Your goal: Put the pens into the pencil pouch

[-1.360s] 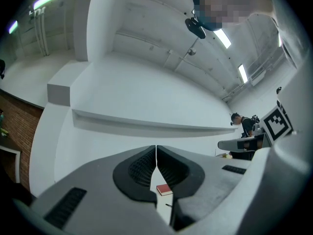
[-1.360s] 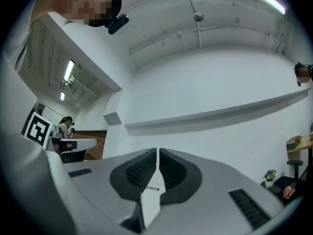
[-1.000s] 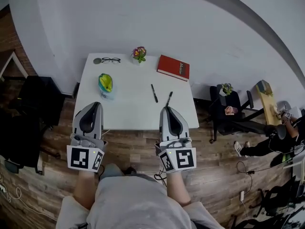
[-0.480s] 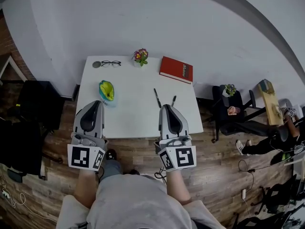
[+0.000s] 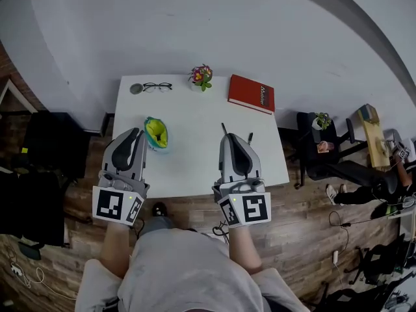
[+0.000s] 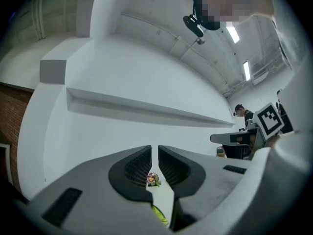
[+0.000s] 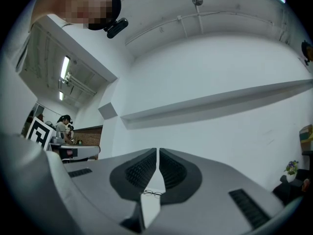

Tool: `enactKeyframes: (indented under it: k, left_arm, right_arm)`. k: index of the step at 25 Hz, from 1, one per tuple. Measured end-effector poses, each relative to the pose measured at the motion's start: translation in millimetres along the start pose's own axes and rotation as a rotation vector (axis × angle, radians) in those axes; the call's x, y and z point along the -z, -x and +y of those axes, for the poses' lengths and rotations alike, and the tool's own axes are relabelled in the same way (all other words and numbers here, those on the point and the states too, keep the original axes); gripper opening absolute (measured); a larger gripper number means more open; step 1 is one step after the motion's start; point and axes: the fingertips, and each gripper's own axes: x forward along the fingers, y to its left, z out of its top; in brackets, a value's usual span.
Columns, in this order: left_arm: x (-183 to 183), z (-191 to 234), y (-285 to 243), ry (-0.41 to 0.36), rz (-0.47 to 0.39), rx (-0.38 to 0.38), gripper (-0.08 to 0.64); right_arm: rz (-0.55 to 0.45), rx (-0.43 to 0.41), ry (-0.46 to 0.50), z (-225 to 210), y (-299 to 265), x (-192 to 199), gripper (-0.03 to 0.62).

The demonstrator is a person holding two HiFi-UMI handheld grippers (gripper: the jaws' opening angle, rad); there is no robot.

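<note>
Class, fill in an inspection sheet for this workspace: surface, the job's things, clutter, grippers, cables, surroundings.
Surface: white table, set against a white wall.
Job's things: green pencil pouch at the left; two pens at the right, outside the pouch, partly hidden behind the right gripper.
Clutter: glasses, flower pot and red book along the far edge.
Grippers: left gripper and right gripper both shut, nothing between the jaws.
Cables: loose cables on the floor.
Surroundings: wooden floor; black chair at the right.
</note>
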Motion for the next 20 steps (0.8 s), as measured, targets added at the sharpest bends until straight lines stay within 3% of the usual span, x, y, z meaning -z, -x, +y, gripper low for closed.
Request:
enactKeyframes:
  k: [5, 6, 8, 12, 20]
  left_arm:
    - [39, 20, -10, 0.003, 0.094, 0.087, 0.029]
    - [49, 22, -11, 0.007, 0.113, 0.114, 0.047]
    - [69, 24, -12, 0.02, 0.153, 0.174, 0.166]
    - [118, 24, -3, -0.015, 0.248, 0.284, 0.272]
    - [211, 29, 7, -0.052, 0.433, 0.389, 0.342]
  right_arm:
    - [0.022, 0.024, 0.002, 5, -23, 12, 0.037]
    - [0.026, 0.03, 0.003, 5, -27, 14, 0.037]
    - [0.035, 0.045, 0.004, 6, -34, 19, 0.037]
    - [0.054, 0.081, 0.008, 6, -42, 28, 0.037]
    - [0.098, 0.144, 0.01, 8, -54, 45, 0.037]
